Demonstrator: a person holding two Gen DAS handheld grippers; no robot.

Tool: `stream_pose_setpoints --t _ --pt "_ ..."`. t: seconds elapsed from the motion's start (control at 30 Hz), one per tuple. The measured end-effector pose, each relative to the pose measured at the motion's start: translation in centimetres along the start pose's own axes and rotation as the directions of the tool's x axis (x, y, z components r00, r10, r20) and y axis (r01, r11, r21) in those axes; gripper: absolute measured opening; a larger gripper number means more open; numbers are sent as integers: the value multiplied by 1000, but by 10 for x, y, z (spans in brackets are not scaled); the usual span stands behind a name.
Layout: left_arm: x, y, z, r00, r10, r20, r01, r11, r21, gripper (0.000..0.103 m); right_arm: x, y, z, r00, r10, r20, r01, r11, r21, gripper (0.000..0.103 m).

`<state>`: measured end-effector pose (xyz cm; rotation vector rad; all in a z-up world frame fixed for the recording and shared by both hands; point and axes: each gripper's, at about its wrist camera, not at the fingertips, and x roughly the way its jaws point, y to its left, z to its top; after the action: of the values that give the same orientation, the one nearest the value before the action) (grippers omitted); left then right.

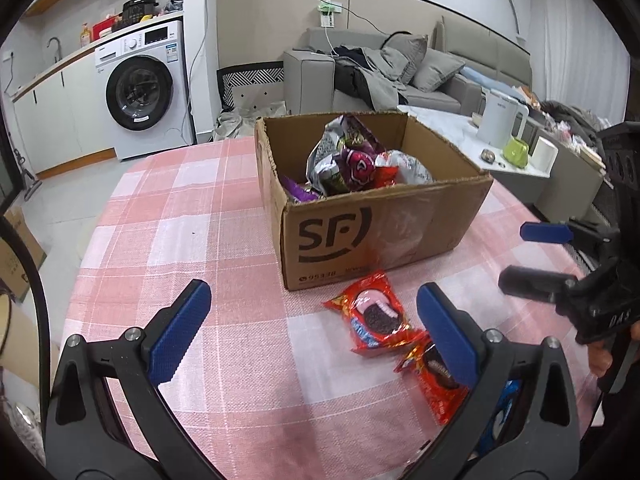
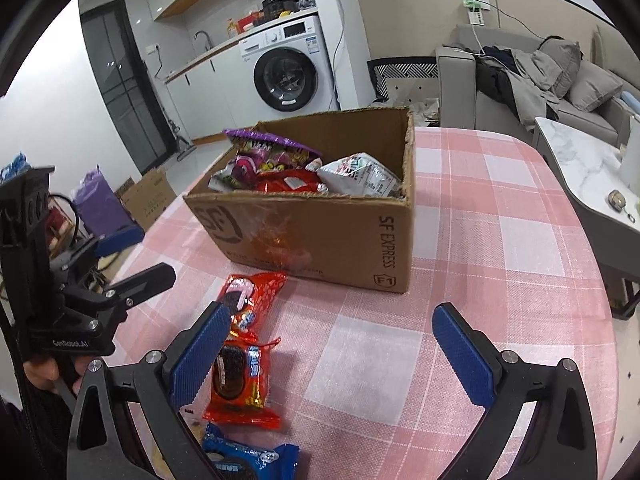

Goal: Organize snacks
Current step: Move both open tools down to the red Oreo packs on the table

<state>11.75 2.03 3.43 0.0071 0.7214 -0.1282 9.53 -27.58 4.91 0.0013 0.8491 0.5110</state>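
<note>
Right wrist view: cardboard box (image 2: 320,236) holds crumpled snack bags (image 2: 304,172) — both grippers' jaws spread wide, gripping nothing.

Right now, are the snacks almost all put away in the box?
Partly. The cardboard box already holds several bags, like the purple bag and a white bag. Nothing is in hand: the left tool and right tool are both open and empty above the table. Still left outside: two red cookie packs and a blue cookie pack.
</note>
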Motion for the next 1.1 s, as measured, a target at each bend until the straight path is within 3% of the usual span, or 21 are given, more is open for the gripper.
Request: stream_pose_setpoints --t 0.33,0.6,0.97,1.1 --pt "2 9 1 1000 4 -21 -4 1000 -10 103 30 36 -19 991 32 -127 -51 988 -149 103" --pt "19 17 -5 998 -13 -64 10 999 -43 103 54 53 -32 979 48 -198 -86 978 -191 103" --pt "33 10 -12 996 -29 -87 27 999 -26 103 72 37 -33 972 -35 -232 -6 985 -170 103" --pt "38 6 -15 995 -30 -95 29 999 -15 103 76 27 -33 970 -28 -241 -8 989 -146 103"
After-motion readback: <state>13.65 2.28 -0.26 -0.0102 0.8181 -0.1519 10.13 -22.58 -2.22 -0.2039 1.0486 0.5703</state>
